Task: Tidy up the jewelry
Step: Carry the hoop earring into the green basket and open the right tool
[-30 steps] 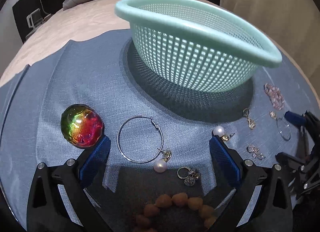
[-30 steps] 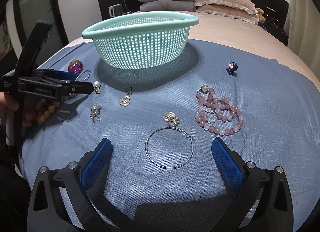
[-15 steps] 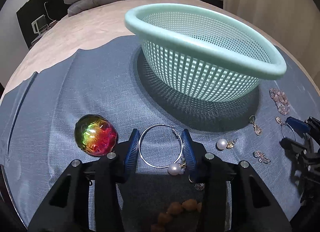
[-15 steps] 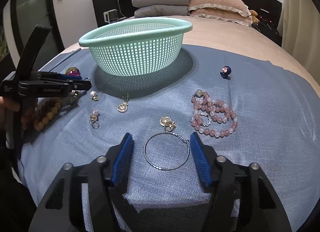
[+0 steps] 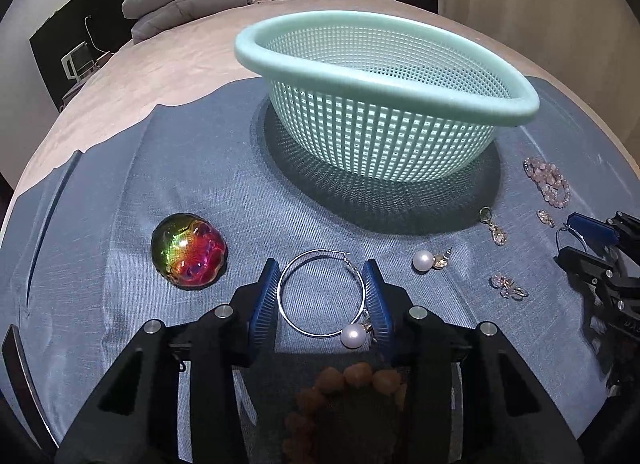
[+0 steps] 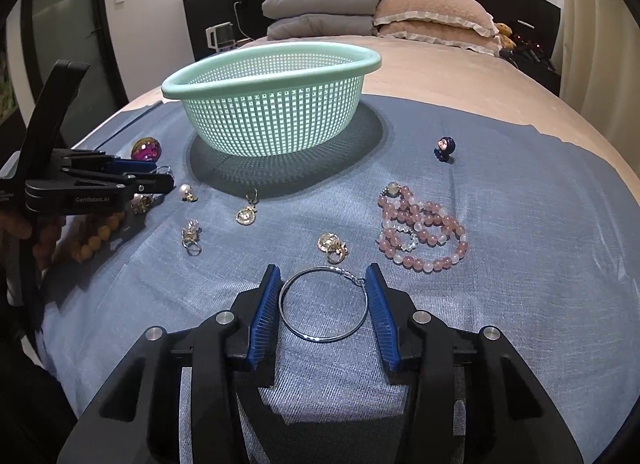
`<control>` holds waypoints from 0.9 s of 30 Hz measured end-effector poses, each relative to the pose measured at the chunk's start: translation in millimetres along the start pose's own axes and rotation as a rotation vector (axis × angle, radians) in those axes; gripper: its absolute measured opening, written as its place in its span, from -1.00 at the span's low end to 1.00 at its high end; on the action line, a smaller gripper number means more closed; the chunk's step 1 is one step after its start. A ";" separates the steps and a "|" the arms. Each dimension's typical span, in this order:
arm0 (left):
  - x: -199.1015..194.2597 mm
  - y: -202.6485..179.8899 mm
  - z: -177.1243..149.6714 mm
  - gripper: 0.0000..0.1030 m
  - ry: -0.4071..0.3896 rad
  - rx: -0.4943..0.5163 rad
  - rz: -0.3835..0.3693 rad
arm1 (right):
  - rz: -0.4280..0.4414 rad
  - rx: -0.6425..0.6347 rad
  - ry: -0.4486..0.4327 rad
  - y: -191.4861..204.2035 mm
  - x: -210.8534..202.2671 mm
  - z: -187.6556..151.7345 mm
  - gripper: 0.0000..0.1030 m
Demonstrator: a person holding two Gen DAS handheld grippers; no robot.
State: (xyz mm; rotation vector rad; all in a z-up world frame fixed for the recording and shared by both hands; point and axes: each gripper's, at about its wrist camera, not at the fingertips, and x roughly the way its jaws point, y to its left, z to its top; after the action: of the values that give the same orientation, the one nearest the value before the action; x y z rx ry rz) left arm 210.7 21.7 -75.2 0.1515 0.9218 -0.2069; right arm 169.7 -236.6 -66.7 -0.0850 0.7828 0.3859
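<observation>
Two silver hoop earrings lie on a blue cloth in front of a mint green basket (image 5: 380,79) (image 6: 260,81). My left gripper (image 5: 321,264) is shut on one hoop earring (image 5: 308,332), its blue pads pressing the ring's two sides. A pearl earring (image 5: 354,335) sits against the right pad. My right gripper (image 6: 323,268) is shut on the other hoop earring (image 6: 320,340) in the same way. The left gripper (image 6: 156,179) also shows at the left edge of the right wrist view, held by a hand.
An iridescent dome (image 5: 188,251) lies left of the left gripper. A pearl stud (image 5: 423,261), a gold charm (image 6: 246,215), a crystal earring (image 6: 191,234), a gold earring (image 6: 332,244), a pink bead bracelet (image 6: 420,232), an orange bead bracelet (image 5: 360,376) and a small blue figurine (image 6: 444,147) lie on the cloth. Pillows lie behind.
Both grippers went from wide open to shut on the hoop earrings between their pads. The left gripper then shifted slightly, and the basket sits further right in its view.
</observation>
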 end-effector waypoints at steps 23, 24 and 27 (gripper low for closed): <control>-79.3 6.8 66.9 -0.14 -0.157 0.031 0.019 | -0.015 -0.145 -0.197 20.2 -60.3 116.3 -0.19; -78.5 8.6 72.2 -0.14 -0.160 0.032 0.023 | -0.016 -0.152 -0.202 20.7 -57.6 124.0 -0.19; -72.6 13.1 87.1 -0.14 -0.163 0.031 0.035 | -0.009 -0.171 -0.206 23.2 -45.3 143.7 -0.19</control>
State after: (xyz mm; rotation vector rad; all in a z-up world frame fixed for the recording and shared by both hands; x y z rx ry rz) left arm 238.5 23.6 35.4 0.1767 0.7533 -0.1983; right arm 228.4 -198.0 68.5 -0.2052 0.5451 0.4451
